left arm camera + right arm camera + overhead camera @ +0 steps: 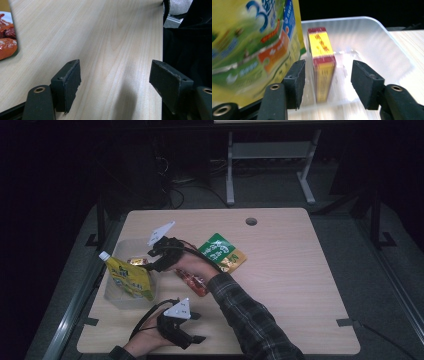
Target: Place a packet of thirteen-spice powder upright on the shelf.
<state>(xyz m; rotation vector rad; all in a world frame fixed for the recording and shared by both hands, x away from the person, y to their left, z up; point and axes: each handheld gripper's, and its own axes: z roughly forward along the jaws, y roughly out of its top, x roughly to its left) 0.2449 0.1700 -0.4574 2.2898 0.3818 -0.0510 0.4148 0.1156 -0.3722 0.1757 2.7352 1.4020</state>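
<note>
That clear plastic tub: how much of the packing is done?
Done: a yellow spouted pouch and a yellow-and-red box stand in the clear plastic tub. In hand: the right gripper, jaws apart around that box, not pressing it. Left: a green-and-orange packet and a red-orange packet on the table.

left gripper [115,80] jaws wide apart over bare table [112,37]; red packet [6,42] at left edge.

Green-and-orange packet [223,252] flat on desk [290,285], just below and left of round cable hole [251,221]. Red-orange packet [192,281] flat, below and left of green packet. White frame legs [231,170] on floor, beyond hole.
</note>
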